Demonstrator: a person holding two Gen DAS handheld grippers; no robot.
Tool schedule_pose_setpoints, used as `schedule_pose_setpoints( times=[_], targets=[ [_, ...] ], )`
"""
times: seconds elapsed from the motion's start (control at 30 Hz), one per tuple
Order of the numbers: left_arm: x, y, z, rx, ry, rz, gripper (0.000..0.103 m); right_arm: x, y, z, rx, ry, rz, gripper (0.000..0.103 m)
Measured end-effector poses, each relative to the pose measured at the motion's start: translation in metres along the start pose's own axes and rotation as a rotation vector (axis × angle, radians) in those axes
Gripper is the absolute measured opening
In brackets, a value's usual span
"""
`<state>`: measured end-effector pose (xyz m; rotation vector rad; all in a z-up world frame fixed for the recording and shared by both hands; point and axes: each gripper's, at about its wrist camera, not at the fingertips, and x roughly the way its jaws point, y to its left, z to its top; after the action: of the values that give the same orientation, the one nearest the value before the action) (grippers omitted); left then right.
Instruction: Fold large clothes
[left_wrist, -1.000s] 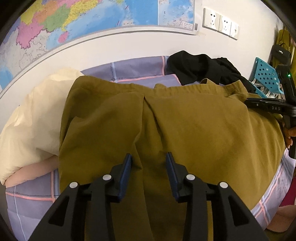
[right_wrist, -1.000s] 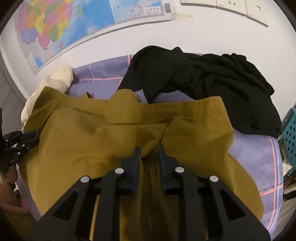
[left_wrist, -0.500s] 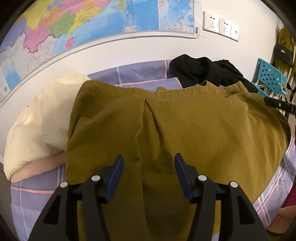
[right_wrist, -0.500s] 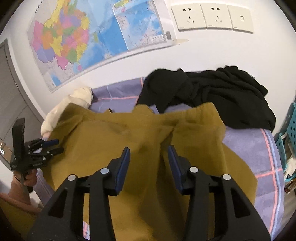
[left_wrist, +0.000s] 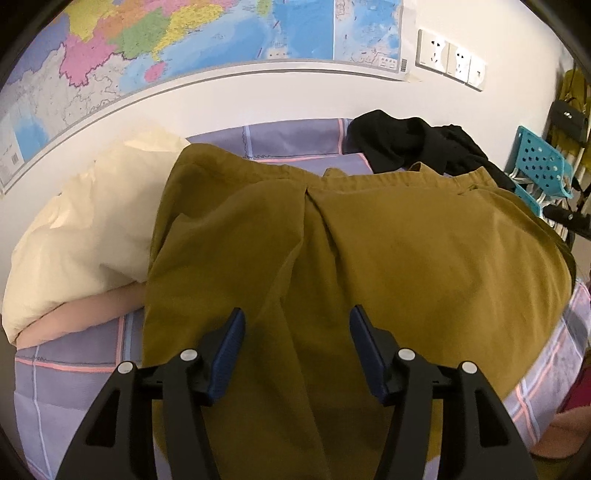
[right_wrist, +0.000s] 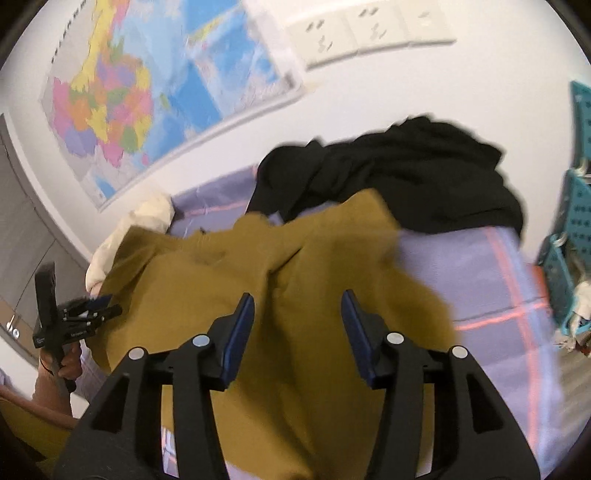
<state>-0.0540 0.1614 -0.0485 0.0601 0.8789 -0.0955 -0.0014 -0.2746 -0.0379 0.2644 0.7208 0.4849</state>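
A large mustard-brown garment (left_wrist: 369, 266) lies spread on the lilac checked bed sheet (left_wrist: 74, 362), its waistband towards the wall. It also shows in the right wrist view (right_wrist: 258, 295). My left gripper (left_wrist: 297, 332) is open and empty, held above the garment's near part. My right gripper (right_wrist: 297, 314) is open and empty, above the garment's right half. The left gripper also shows small at the left of the right wrist view (right_wrist: 92, 310).
A cream pillow (left_wrist: 85, 236) lies at the left by the wall. A black pile of clothes (right_wrist: 406, 177) sits at the back right of the bed. A turquoise perforated rack (left_wrist: 539, 166) stands beyond the bed's right end. A map (left_wrist: 184, 44) hangs on the wall.
Both grippers opened and let go of the mustard garment, then drew back and up from it. The right wrist view has tilted and is blurred by motion.
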Motion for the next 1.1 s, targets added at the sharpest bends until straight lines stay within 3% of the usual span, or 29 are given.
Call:
schedule_pose_setpoints(
  times=[0.07, 0.13, 0.23, 0.27, 0.3, 0.33, 0.43, 0.47, 0.53, 0.63, 0.7, 0.77, 0.93, 1.03, 1.1],
  targets=[
    [-0.001, 0.002, -0.003, 0.000, 0.004, -0.003, 0.056, -0.012, -0.012, 0.001, 0.024, -0.024, -0.023, 0.050],
    [0.001, 0.002, -0.003, 0.003, 0.006, -0.001, 0.056, -0.009, -0.028, 0.000, 0.050, 0.018, -0.080, 0.051],
    [0.004, -0.001, -0.002, -0.003, 0.011, 0.003, 0.057, 0.015, -0.041, -0.003, 0.064, 0.083, -0.093, 0.048],
    [0.005, -0.002, -0.001, -0.002, 0.011, 0.006, 0.057, 0.022, -0.042, -0.003, 0.054, 0.100, -0.112, 0.039],
    [0.006, -0.002, -0.001, -0.002, 0.012, 0.009, 0.057, 0.030, -0.042, -0.003, 0.041, 0.110, -0.134, 0.016],
    [0.006, -0.002, 0.000, -0.003, 0.014, 0.014, 0.057, 0.033, -0.043, -0.003, 0.031, 0.113, -0.128, 0.003],
    [0.007, 0.001, 0.000, -0.016, 0.017, 0.020, 0.057, 0.024, -0.050, 0.003, 0.057, 0.052, -0.142, 0.001],
    [0.007, 0.003, 0.000, -0.023, 0.016, 0.015, 0.057, 0.016, -0.058, 0.005, 0.103, 0.014, -0.122, 0.001],
    [0.008, 0.005, 0.000, -0.030, 0.017, 0.001, 0.057, 0.017, -0.073, 0.005, 0.169, 0.020, -0.076, 0.001],
    [0.012, 0.003, 0.000, -0.013, 0.024, 0.013, 0.058, 0.028, -0.069, -0.002, 0.140, 0.071, -0.117, 0.003],
    [0.010, 0.000, 0.000, -0.007, 0.020, 0.016, 0.058, 0.019, -0.067, -0.001, 0.164, 0.040, -0.123, 0.021],
    [0.004, -0.004, -0.001, -0.001, 0.010, -0.005, 0.058, 0.003, -0.059, -0.002, 0.166, -0.028, -0.106, 0.029],
    [-0.008, -0.021, -0.010, 0.057, -0.001, -0.042, 0.058, -0.013, -0.005, -0.013, 0.014, -0.055, -0.024, 0.034],
    [-0.007, -0.026, -0.016, 0.070, -0.006, -0.054, 0.061, 0.002, 0.023, -0.026, -0.084, 0.002, 0.039, 0.042],
    [0.001, -0.023, -0.017, 0.052, 0.007, -0.054, 0.062, 0.022, 0.029, -0.031, -0.112, 0.055, 0.018, 0.047]
  ],
)
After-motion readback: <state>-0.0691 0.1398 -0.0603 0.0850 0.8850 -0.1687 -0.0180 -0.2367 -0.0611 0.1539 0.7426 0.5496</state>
